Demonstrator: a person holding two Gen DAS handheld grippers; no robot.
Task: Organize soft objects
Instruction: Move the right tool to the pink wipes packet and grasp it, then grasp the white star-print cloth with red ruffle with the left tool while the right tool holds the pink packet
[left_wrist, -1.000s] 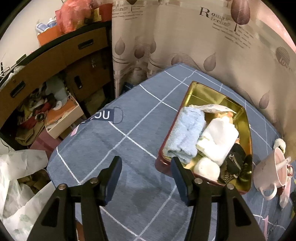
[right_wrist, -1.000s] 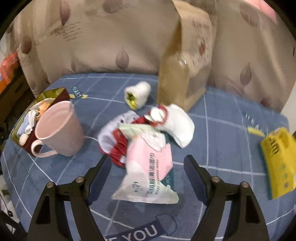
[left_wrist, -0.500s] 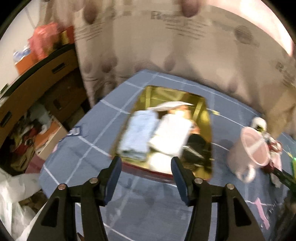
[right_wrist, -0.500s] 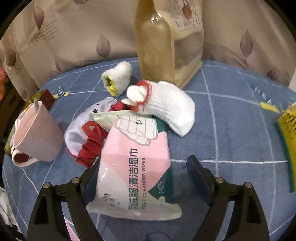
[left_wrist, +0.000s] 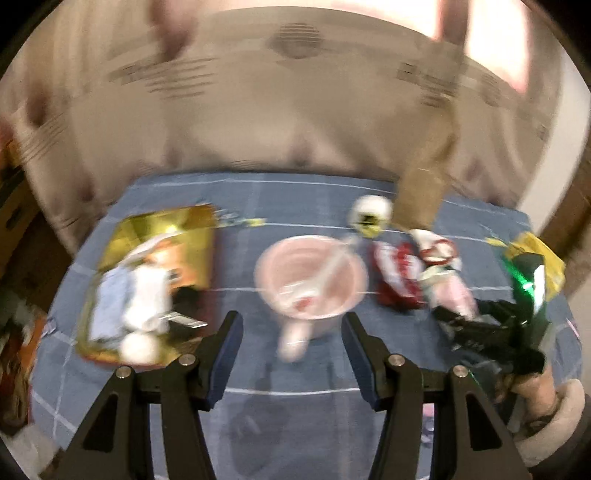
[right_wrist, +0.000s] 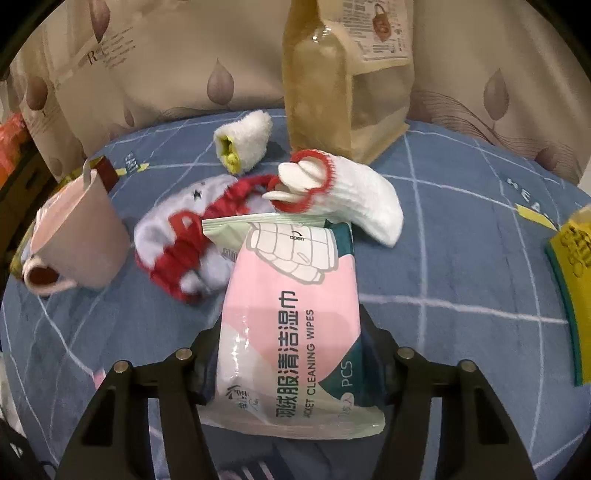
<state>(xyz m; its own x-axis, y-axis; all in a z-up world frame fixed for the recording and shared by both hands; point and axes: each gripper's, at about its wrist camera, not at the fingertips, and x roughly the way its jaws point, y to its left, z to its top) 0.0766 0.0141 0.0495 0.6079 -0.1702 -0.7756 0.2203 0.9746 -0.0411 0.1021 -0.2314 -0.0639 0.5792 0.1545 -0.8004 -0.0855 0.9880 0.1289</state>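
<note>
My right gripper (right_wrist: 290, 343) is low over the blue checked cloth, its jaws closing on a pink and white wipes pack (right_wrist: 291, 295) that lies between them, pads against its sides. Beyond the pack lie a white sock with a red cuff (right_wrist: 354, 195), a red and white garment (right_wrist: 181, 236) and a rolled white sock (right_wrist: 243, 140). My left gripper (left_wrist: 291, 332) hangs open and empty above the cloth, in front of a pink cup (left_wrist: 310, 280). In that blurred view a gold tin (left_wrist: 155, 221) at the left holds a blue towel (left_wrist: 110, 302) and white rolls.
A tall brown paper bag (right_wrist: 347, 74) stands at the back against the leaf-print curtain. A yellow packet (right_wrist: 572, 266) lies at the right edge. The pink cup (right_wrist: 77, 236) stands left of the garments. The left wrist view shows a hand (left_wrist: 532, 391) holding the right gripper.
The left gripper swung right from the gold tin to the pink cup, still open. The right gripper sank onto the wipes pack and its jaws narrowed around it.
</note>
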